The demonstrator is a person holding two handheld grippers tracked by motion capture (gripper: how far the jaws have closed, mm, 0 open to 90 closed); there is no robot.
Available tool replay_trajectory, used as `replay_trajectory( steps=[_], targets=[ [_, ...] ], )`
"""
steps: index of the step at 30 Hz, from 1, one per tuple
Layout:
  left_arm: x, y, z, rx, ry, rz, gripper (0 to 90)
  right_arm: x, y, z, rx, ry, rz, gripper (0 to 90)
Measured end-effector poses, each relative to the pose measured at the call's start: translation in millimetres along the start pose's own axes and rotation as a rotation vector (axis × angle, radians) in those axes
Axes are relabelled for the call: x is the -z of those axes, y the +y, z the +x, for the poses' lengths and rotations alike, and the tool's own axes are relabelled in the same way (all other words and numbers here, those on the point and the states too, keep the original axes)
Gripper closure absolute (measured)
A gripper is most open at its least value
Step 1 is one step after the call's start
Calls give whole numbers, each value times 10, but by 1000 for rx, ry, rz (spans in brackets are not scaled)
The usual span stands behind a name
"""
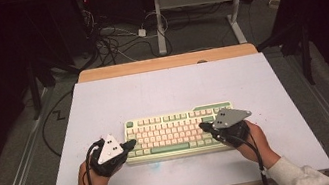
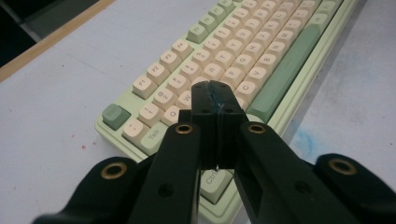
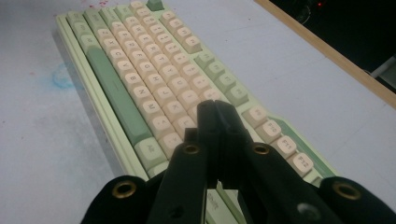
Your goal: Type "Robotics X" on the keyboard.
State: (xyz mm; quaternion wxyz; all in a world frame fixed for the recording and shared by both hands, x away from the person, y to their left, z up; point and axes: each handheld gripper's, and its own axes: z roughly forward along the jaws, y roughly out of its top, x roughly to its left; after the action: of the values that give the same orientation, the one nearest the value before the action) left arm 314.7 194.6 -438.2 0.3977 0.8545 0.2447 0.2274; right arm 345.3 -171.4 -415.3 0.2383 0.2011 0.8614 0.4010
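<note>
Over the keyboard [image 1: 179,133], both closed tools [image 1: 130,144] [image 1: 205,127] hover.

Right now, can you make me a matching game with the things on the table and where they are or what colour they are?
Things:
1. left gripper
2. right gripper
3. space bar
4. table

Descriptions:
A. green, in the keyboard's front row
B. shut, over the keyboard's right end
C. white top with a wooden far edge
D. shut, over the keyboard's left end

Pairs: 1-D, 2-B, 3-A, 4-C
</note>
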Motion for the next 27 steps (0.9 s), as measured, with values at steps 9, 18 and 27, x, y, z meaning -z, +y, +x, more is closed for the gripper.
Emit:
replay_trajectory(
  steps=[9,18,27],
  targets=[
    [48,-111,-11,14,-12,15,876,-296,74,12,15,10,48,900],
    [66,-148,-18,16,-11,35,876,-441,81,-13,7,8,76,900],
    [24,-151,-33,-6,-15,49,876,-590,111,10,14,20,98,900]
  ],
)
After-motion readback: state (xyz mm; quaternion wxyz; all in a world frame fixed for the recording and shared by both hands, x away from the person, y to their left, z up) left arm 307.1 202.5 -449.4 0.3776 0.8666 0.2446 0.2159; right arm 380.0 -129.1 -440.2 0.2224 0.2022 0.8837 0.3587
